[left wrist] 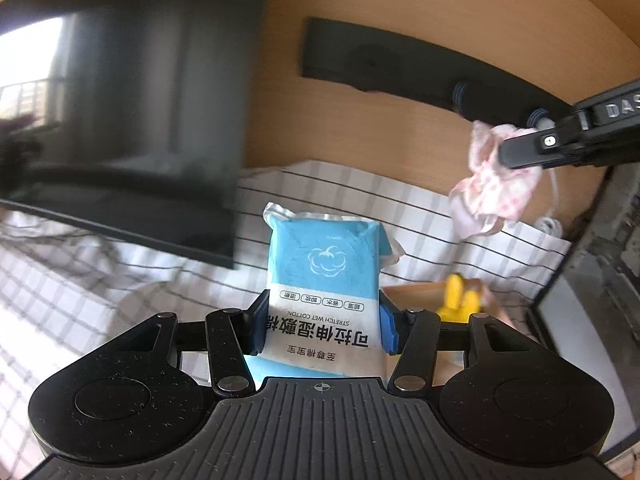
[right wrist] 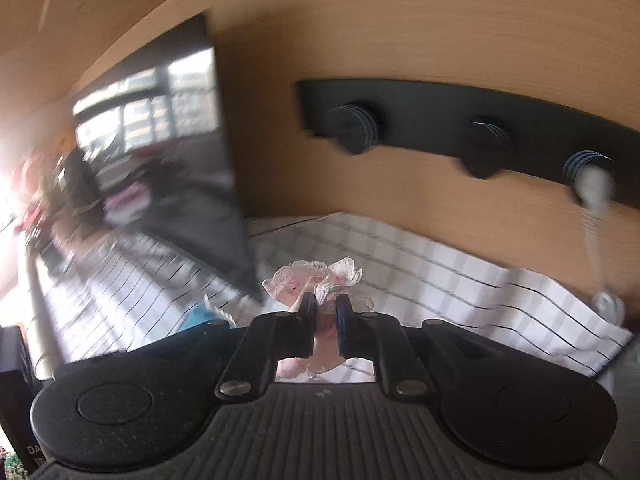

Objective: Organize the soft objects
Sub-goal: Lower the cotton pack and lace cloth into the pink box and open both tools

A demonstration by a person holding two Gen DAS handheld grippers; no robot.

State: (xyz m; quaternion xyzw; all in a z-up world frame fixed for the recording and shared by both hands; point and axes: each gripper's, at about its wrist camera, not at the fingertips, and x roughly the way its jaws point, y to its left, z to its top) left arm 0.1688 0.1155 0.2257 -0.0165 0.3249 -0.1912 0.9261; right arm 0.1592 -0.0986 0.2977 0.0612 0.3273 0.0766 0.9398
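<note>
The packet (left wrist: pixel 324 280) is sky blue above with a white cloud outline, and white below with black lettering. The small cloth (left wrist: pixel 494 188) is pale pink with darker pink spots and white lace edging. The tablecloth (left wrist: pixel 420 216) is white, checked in thin black lines. Black are the hook rail (right wrist: pixel 460 120) and the screen (left wrist: pixel 132 120); the wall (left wrist: pixel 440 20) is light wood-toned.

Dark monitor (left wrist: pixel 120 120) stands at left, reflecting a window. Behind it a wooden wall (left wrist: pixel 400 20) carries a black hook rail (right wrist: pixel 460 120) (three round pegs, a white cord (right wrist: pixel 596 200) hanging off the rightmost). Checked cloth (right wrist: pixel 440 272) covers the bench below.
</note>
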